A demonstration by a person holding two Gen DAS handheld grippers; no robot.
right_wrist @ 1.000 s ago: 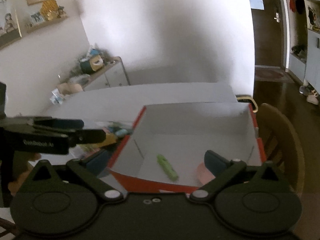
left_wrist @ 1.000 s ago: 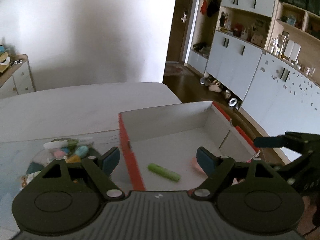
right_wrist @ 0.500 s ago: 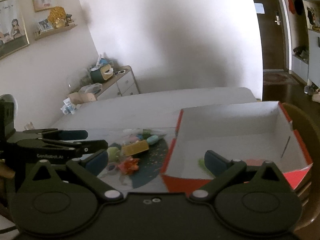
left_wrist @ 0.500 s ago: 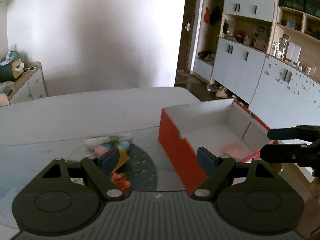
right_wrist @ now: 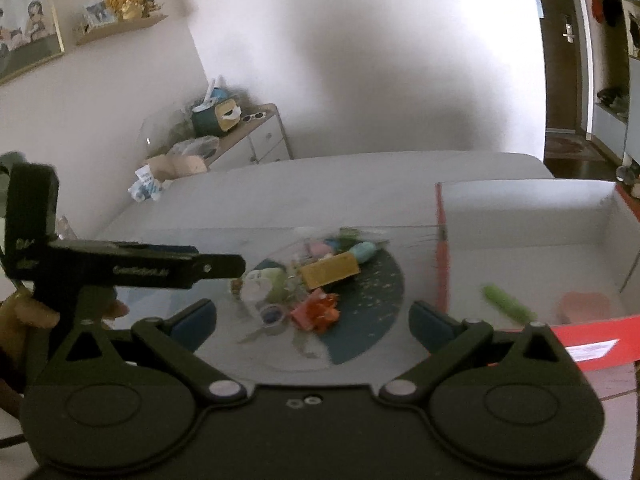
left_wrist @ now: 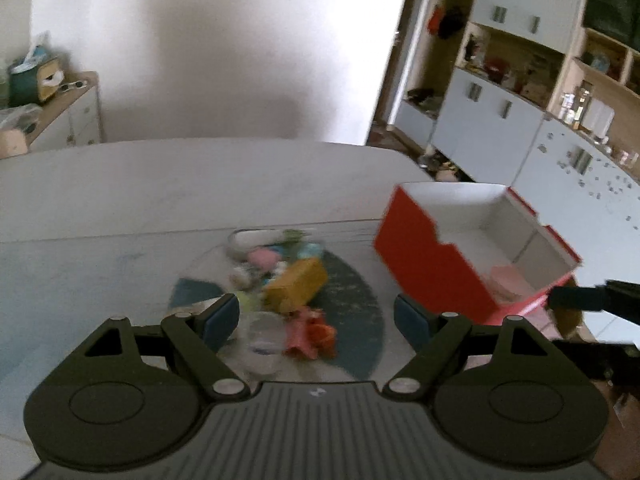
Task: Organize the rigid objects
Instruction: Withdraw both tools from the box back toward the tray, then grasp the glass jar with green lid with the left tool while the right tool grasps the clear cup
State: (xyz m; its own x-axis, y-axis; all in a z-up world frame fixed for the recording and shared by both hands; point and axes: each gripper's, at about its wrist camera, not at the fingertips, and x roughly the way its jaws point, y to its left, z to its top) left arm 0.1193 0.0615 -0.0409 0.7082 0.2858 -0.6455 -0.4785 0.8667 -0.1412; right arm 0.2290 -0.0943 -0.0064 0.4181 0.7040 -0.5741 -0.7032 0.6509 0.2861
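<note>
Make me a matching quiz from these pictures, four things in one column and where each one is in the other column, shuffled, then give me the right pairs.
Things:
1. green marker
2. yellow block
3. tissue box
4. left gripper

Places:
A. on the side cabinet by the wall
B. in the pile on the round mat
C. inside the red box
D. open above the near edge of the pile

Pairs: 1-C, 2-B, 3-A, 4-D
</note>
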